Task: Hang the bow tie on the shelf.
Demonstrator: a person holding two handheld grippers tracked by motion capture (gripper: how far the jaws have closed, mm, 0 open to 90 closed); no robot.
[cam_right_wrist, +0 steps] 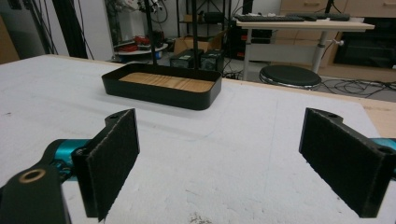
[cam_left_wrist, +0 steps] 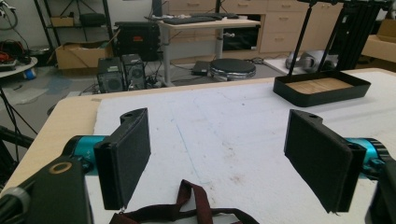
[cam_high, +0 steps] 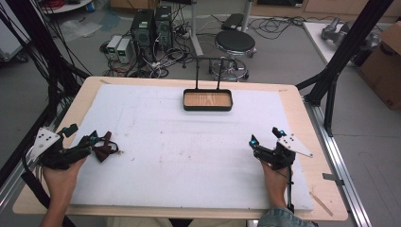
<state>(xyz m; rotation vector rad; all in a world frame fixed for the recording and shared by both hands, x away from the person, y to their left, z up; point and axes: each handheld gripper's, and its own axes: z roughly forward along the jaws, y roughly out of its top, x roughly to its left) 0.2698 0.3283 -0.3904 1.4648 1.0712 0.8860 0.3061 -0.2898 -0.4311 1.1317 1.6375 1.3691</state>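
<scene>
A dark red strap [cam_high: 105, 147], bunched in loops, lies on the white mat [cam_high: 189, 161] at the left. My left gripper [cam_high: 82, 134] rests beside it, open. In the left gripper view the strap [cam_left_wrist: 187, 210] lies low between the wide-apart pads [cam_left_wrist: 126, 156], and neither pad presses on it. My right gripper [cam_high: 265, 136] rests on the mat at the right, open, with nothing between its pads [cam_right_wrist: 109, 163]. A black tray [cam_high: 208, 108] with a wooden floor stands at the far middle of the mat and holds nothing, as the left gripper view [cam_left_wrist: 322, 95] and the right gripper view [cam_right_wrist: 159, 99] show.
A thin black stand [cam_high: 208, 71] rises from the back of the tray. Bare wooden table edge [cam_high: 302, 123] frames the mat. A wooden stick [cam_high: 321, 203] lies at the near right corner. Beyond the table are a stool [cam_high: 235, 43] and computers on the floor.
</scene>
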